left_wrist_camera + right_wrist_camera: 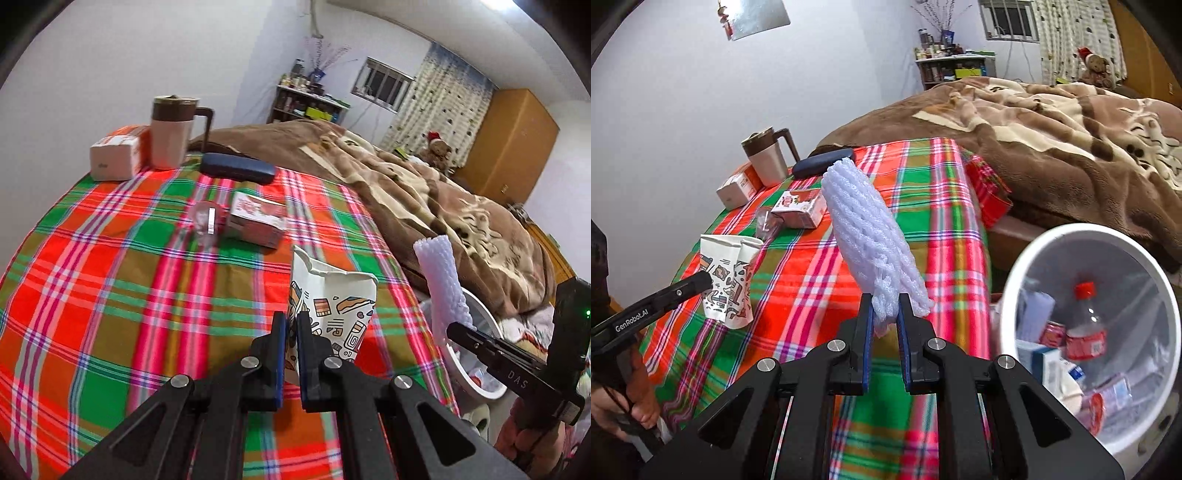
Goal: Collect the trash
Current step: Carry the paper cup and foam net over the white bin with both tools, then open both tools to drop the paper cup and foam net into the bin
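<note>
My left gripper (291, 325) is shut on a crumpled paper cup (334, 306) with cartoon prints, held above the plaid tablecloth (110, 295). The same cup (726, 282) shows in the right wrist view, pinched by the left gripper (705, 282) at the left edge. My right gripper (885, 314) is shut on a white foam net sleeve (868, 236), which sticks up and away from the jaws. In the left wrist view that foam sleeve (439, 280) and the right gripper (456, 330) hang over a white trash bin (484, 325). The bin (1027, 258) stands at the right and holds a bottle (1086, 325) and boxes.
On the table lie a small red and white carton (258, 218), a clear crumpled plastic piece (207, 221), a dark case (238, 168), a brown mug (171, 129) and an orange box (116, 155). A bed with a brown blanket (424, 188) runs along the right.
</note>
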The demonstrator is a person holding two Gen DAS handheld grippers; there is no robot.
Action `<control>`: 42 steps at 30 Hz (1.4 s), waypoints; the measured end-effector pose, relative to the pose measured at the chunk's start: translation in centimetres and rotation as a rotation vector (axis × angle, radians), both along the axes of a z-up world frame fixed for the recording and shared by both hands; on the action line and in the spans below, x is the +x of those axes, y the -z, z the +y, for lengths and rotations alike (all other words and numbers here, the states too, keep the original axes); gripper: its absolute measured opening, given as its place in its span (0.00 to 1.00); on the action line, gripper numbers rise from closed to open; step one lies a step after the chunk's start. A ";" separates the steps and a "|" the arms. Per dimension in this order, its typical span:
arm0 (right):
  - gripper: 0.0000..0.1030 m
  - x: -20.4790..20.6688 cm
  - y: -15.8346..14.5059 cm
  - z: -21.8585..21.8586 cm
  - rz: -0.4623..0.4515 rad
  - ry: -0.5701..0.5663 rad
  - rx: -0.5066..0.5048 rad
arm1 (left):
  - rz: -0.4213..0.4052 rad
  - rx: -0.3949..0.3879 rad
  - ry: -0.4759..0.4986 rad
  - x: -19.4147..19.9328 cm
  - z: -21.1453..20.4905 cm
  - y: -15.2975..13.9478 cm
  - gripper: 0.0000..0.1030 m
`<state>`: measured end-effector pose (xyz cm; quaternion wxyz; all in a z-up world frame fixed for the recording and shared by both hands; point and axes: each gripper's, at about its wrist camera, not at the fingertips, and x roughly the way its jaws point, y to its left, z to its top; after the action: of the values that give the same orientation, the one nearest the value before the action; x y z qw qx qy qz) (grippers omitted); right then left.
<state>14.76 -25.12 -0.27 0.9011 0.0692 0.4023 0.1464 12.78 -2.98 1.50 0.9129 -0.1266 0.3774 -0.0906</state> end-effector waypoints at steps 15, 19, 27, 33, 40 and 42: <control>0.12 -3.5 -0.1 -6.8 -0.011 0.170 0.022 | -0.022 0.036 0.209 0.1 -9.2 -1.3 0.05; 0.12 -4.0 0.1 -8.6 -0.005 0.223 0.028 | -0.027 0.035 0.252 0.1 -11.5 -1.5 0.05; 0.12 -4.9 0.4 -11.0 0.003 0.290 0.035 | -0.028 0.039 0.329 0.5 -15.4 -1.4 0.05; 0.12 -5.3 0.8 -12.5 0.015 0.327 0.037 | -0.019 0.043 0.384 1.1 -18.2 -0.8 0.05; 0.12 -5.5 1.5 -14.2 0.045 0.368 0.035 | -0.003 0.053 0.438 2.0 -21.0 0.1 0.05; 0.12 -5.5 1.6 -14.4 0.052 0.372 0.037 | 0.003 0.055 0.453 2.2 -21.6 0.5 0.05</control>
<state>9.27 -39.53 -1.90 0.9006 0.1626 0.4028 -0.0173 15.02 -24.63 1.05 0.8718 -0.0137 0.3998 -0.2828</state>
